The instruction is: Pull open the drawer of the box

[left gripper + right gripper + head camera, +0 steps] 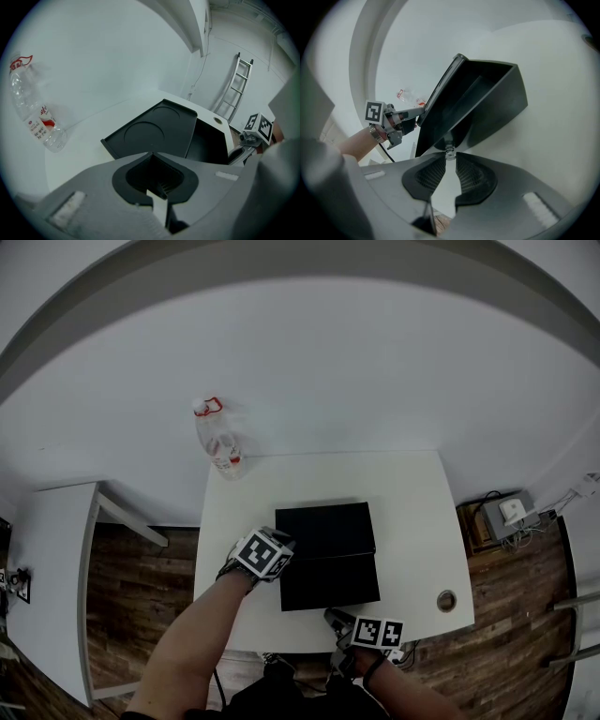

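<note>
A flat black box [323,529] lies mid-table with its drawer [328,582] slid out toward me; the drawer's hollow [487,103] shows bare. My right gripper [337,618] is at the drawer's front, shut on the small clear knob [449,152], which sits pinched between the ribbed pads. My left gripper [283,543] rests against the box's left side with its tips together and nothing between them. In the left gripper view the box top [150,131] and open drawer [208,143] lie just ahead of the jaws.
An empty plastic bottle [217,442] lies at the table's back left corner. A small round ring [446,600] sits near the front right corner. A white side table [47,587] stands left, an electrical box [506,514] on the floor right, and a ladder [236,86] leans on the wall.
</note>
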Tool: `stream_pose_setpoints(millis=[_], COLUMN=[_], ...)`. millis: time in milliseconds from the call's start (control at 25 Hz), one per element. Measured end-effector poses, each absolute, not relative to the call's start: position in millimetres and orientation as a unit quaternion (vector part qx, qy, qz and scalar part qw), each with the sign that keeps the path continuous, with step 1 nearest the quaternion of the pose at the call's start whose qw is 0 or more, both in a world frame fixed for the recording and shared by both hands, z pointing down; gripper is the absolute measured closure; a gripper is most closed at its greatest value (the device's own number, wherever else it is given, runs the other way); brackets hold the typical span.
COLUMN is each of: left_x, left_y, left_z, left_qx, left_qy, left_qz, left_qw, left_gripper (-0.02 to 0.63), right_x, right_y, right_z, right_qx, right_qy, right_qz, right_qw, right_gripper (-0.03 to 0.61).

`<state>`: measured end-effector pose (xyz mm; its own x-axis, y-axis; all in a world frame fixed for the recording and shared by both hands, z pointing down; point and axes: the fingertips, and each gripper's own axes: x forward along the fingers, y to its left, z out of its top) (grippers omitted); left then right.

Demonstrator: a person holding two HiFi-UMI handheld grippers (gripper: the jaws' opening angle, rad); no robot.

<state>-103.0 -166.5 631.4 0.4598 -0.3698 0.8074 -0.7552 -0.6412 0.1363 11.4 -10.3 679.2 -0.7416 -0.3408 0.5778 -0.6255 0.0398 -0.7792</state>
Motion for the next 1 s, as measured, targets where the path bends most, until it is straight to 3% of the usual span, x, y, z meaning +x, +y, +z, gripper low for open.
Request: stream_pose_setpoints(millis=[760, 1000], left_x=[-100, -112], left_y=[-166, -165], left_z=[630, 616], left_qx=[0.817, 0.817], left_qy=[-0.355, -0.399], left_qz=[0.384, 0.329], left_qw=[0.242, 0.257], left_gripper=[0.609, 0.609], right_x=[4, 12], right_y=[0, 15], right_z=[685, 670], right_qx=[0.329, 0.291], right_qy=[-0.713, -0.724], right_qz=[0.607, 0.614], right_qw=[0.125, 0.118], right_gripper=[0.508, 0.485])
